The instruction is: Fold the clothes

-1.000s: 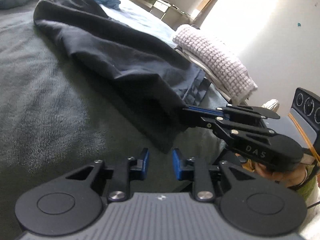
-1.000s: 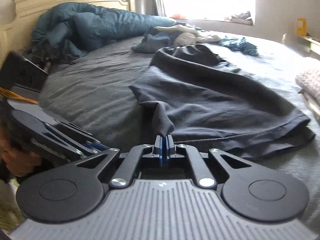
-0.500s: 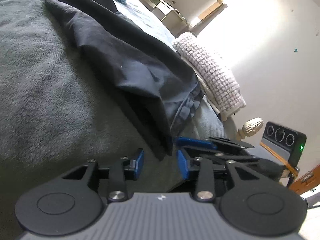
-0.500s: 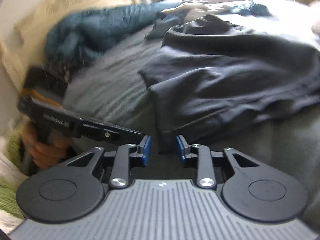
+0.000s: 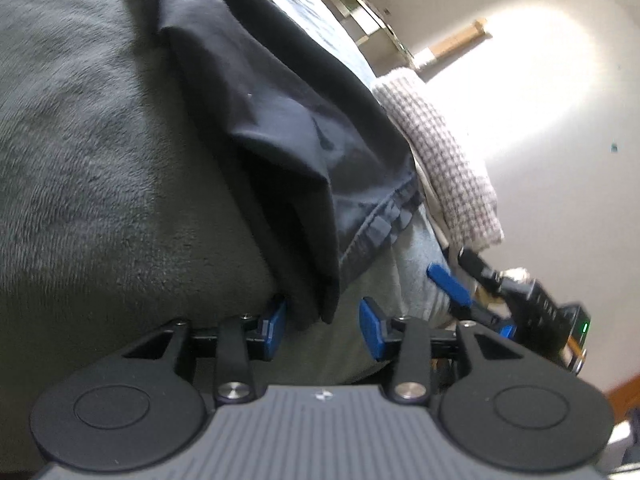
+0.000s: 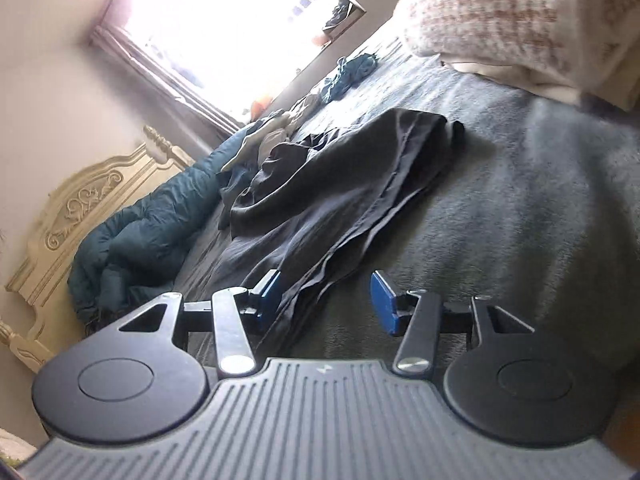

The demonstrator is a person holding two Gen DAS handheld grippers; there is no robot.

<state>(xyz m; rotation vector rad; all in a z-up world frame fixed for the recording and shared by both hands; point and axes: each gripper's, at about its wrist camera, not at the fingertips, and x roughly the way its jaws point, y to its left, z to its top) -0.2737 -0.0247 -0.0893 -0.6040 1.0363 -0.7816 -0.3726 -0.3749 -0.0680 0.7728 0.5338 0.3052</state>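
Observation:
A dark garment (image 5: 280, 120) lies folded lengthwise on the grey bed cover (image 5: 100, 160). Its near corner hangs between the blue pads of my left gripper (image 5: 323, 328), whose jaws are opening and do not press the cloth. In the right wrist view the garment (image 6: 340, 184) stretches away over the bed. Its near hem lies between the jaws of my right gripper (image 6: 326, 302), close to the left pad. These jaws are opening too, and nothing is held. The right gripper (image 5: 476, 308) also shows at the lower right of the left wrist view.
A folded checked knit stack (image 5: 440, 140) sits by the bed's edge, also seen as the knit stack (image 6: 520, 12). A teal duvet (image 6: 132, 240) is bunched by the cream headboard (image 6: 80, 208). Loose clothes and a blue cloth (image 6: 352, 72) lie at the far side under the window.
My right gripper was shut on the garment's corner; it let go, opened, rolled and moved sideways along the hem. My left gripper opened wider and rolled, and the corner now hangs between its jaws.

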